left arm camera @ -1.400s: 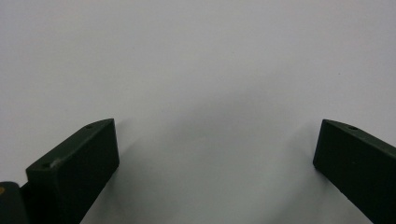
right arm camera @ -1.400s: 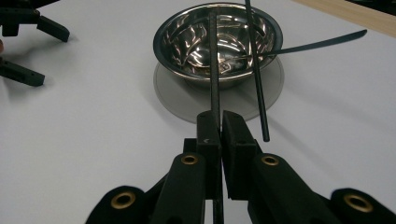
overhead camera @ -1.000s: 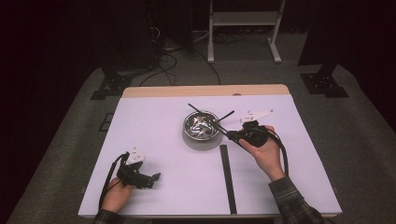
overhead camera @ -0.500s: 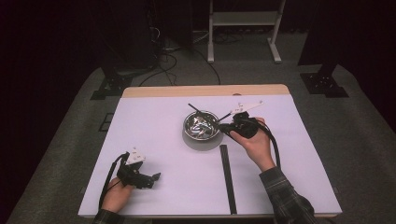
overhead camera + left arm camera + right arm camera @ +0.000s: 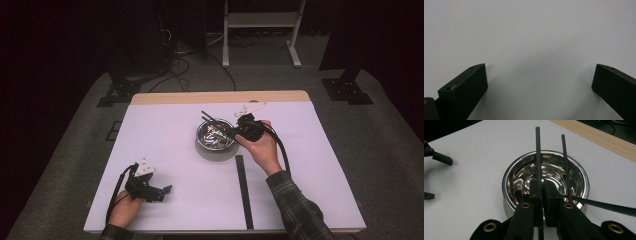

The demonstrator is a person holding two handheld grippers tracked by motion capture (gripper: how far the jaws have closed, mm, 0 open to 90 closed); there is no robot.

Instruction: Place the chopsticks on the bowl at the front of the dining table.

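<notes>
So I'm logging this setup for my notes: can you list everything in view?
Bowl: one, shiny steel, centre of the table.
Thin sticks: three, black; one clamped in the right tool, one leaning in the bowl, one lying across its rim.
Strip: one, black, flat on the table near the front.
Table: one, white top with wooden far edge.
Stand: one, white, on the floor behind.
Left tool: black, open, resting front left.
Right tool: black, shut on a stick over the bowl.

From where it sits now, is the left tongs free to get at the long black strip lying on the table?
Probably yes: the left tongs are open and hold nothing, and only bare table lies between them and the strip.
</notes>
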